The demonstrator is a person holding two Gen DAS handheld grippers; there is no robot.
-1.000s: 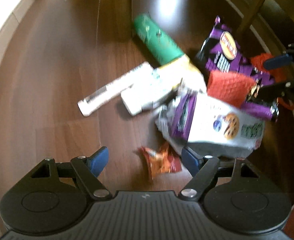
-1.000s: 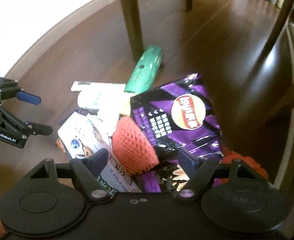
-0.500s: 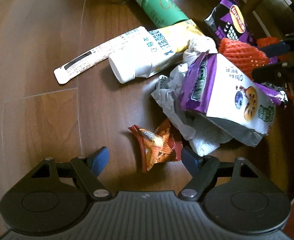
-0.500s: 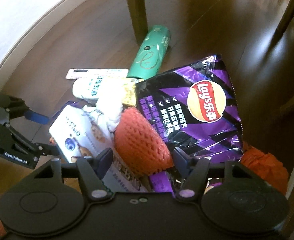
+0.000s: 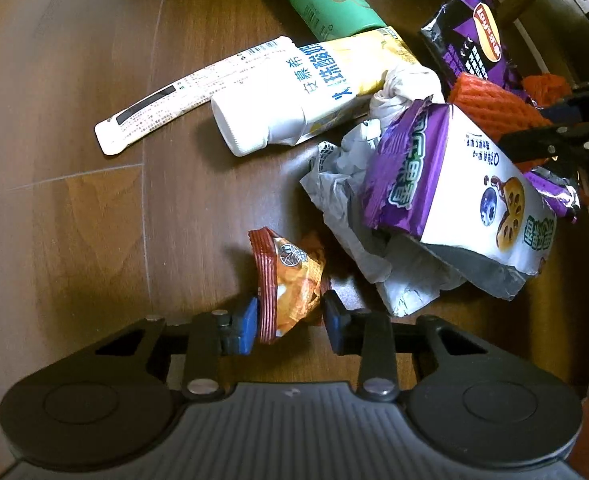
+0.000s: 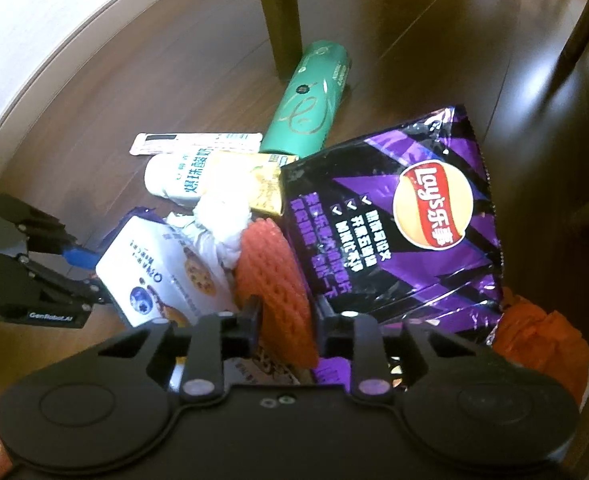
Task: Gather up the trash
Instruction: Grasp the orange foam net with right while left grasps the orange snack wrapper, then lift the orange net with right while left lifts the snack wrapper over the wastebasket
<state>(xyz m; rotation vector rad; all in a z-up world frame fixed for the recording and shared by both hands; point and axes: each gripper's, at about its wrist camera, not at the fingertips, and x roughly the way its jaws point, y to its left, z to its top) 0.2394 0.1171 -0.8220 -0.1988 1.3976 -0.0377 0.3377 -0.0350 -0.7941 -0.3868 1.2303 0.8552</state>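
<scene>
Wooden floor (image 5: 74, 240) carries a litter pile. Largest item: purple crisp bag (image 6: 394, 216), lying at the pile's far right beside a green can (image 6: 310, 104). A white biscuit bag (image 5: 474, 200) rests on crumpled paper. Right gripper (image 6: 286, 320) has just been closing; its pads pinch the orange foam net (image 6: 272, 276). Left gripper (image 5: 290, 320) has just been closing and clamps the small orange wrapper (image 5: 290, 280) on the floor.

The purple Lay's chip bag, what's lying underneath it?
The Lay's chip bag overlaps the yellow end of the milk bottle and part of the orange foam net. Anything else beneath is covered.
</scene>
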